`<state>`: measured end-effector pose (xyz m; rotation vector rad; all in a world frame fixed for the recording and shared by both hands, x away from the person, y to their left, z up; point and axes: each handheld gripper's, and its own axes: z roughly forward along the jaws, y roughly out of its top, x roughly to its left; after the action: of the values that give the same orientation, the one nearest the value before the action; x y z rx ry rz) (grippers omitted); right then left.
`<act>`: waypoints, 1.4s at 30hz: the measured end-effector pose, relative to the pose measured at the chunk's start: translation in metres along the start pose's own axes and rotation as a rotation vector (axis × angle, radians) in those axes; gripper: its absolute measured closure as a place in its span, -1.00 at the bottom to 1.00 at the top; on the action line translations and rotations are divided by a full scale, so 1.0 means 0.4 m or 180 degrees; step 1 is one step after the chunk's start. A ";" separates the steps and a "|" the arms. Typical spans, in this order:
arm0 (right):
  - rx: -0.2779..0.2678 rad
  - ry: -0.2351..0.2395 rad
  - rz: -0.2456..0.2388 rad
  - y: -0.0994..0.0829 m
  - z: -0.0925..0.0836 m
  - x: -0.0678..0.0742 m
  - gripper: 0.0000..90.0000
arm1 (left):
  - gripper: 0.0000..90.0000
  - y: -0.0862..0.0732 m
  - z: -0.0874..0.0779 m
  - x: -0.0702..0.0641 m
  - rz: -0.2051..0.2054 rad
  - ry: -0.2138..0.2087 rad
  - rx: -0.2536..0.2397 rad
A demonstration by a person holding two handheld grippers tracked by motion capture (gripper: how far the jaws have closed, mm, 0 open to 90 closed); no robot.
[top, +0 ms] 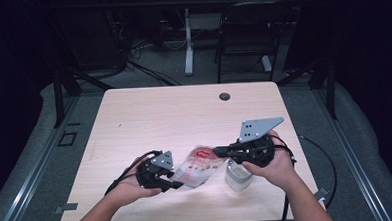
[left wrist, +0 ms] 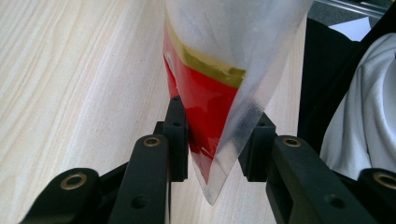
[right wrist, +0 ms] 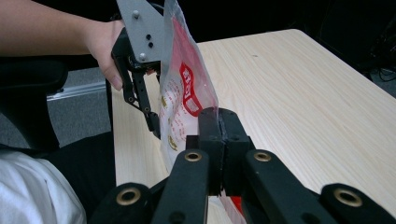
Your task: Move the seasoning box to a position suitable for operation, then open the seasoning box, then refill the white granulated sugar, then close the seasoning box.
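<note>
A clear snack bag (top: 201, 165) with red print hangs just above the light wooden table (top: 159, 112), stretched between my two grippers. My left gripper (top: 176, 184) holds its lower corner. In the left gripper view the bag's red and clear corner (left wrist: 210, 84) sits between the jaws, and both pads press on it. My right gripper (top: 218, 151) comes in from the right and is shut on the bag's other end. In the right gripper view the jaws (right wrist: 218, 121) meet tightly on the bag's edge (right wrist: 184, 93).
A small clear plastic container (top: 238, 177) stands on the table under my right hand. A round cable hole (top: 225, 96) lies near the far edge. Beyond the table are a dark chair (top: 245, 33) and a desk leg (top: 188, 41).
</note>
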<state>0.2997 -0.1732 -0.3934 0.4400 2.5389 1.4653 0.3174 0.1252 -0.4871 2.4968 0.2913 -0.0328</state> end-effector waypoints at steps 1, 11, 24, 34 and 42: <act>-0.0007 0.0002 0.0007 -0.002 -0.001 -0.001 1.00 | 0.53 0.002 -0.001 0.000 0.0005 0.0008 0.0019; -0.0167 -0.0050 0.0051 -0.034 -0.005 0.001 1.00 | 0.54 0.021 -0.012 0.002 0.0041 0.0038 0.0204; -0.0259 -0.0052 0.0134 -0.057 -0.016 -0.007 1.00 | 0.54 0.047 -0.020 0.002 0.0065 0.0051 0.0368; -0.0293 -0.0034 0.0192 -0.069 -0.017 -0.015 1.00 | 0.54 0.059 -0.026 0.006 0.0077 0.0054 0.0471; -0.0289 -0.0037 0.0208 -0.075 -0.019 -0.022 1.00 | 0.54 0.069 -0.029 0.010 0.0073 0.0050 0.0536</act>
<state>0.3006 -0.1966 -0.4155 0.5198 2.4591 1.5887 0.3267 0.1111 -0.4620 2.6682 0.2765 -0.0293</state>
